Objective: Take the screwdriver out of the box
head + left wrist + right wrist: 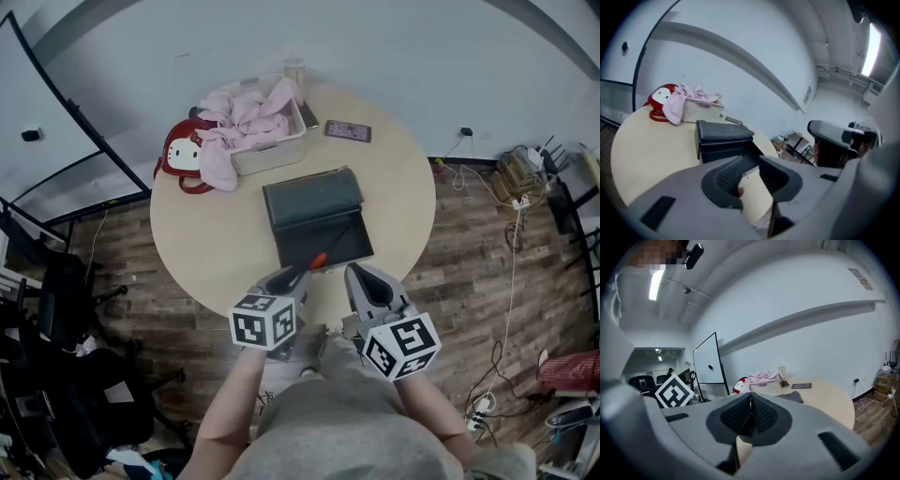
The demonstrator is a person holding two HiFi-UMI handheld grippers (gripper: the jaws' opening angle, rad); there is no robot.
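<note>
Head view shows the screwdriver (335,241) lying across the box (300,211), not yet out, its handle at the narrowly parted left claw (302,272) (unclamped); right claw (358,273) closed, empty.

Dial set on the table (403,225), 6 o'clock at the person's side. Box (314,202) sits at centre. Screwdriver (323,255) lies aslant across the box's near half, handle at its 6 o'clock edge. Basket (272,155) at 11 o'clock, cloth (248,127) heaped in it and spilling over. Bag (183,155) beside the basket at 10 o'clock. Cup (294,70) behind the basket at 12 o'clock. Phone (348,130) lies flat at 1 o'clock.
</note>
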